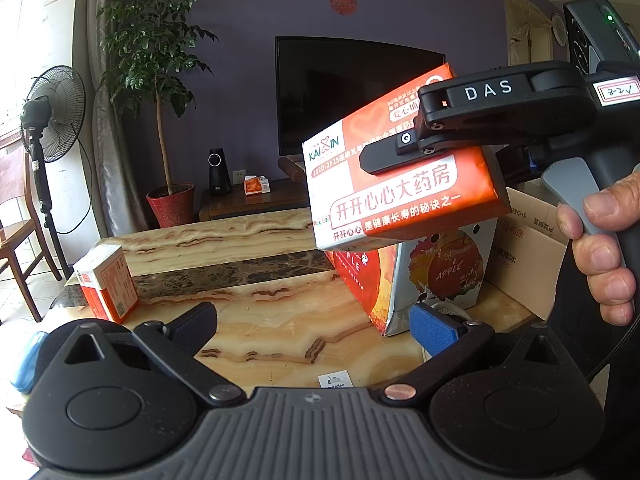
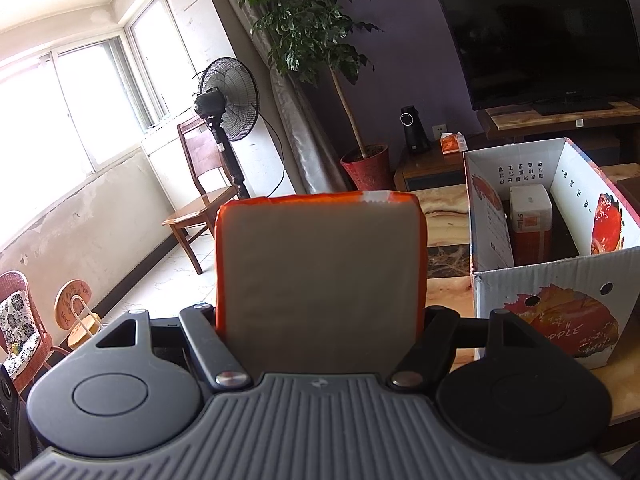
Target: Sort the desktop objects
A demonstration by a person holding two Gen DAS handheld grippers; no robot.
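Up above the marble table (image 1: 248,320), the right gripper (image 2: 320,320) clamps an orange tissue pack (image 1: 400,184), its jaws pressed against both sides, lifted clear of the surface and over the apple carton (image 1: 440,276). A hand (image 1: 604,256) wraps the handle at right. Lower down, the left gripper (image 1: 316,328) stands wide with nothing between its pads. Another orange pack (image 1: 108,284) sits near the table's left edge, and a third pack (image 2: 530,224) stands inside the carton.

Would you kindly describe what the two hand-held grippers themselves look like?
Both are black with ribbed grey housings. The left hand-held gripper has blue textured pads. The right hand-held gripper bears white "DAS" lettering, a handwritten label and a grey trigger.
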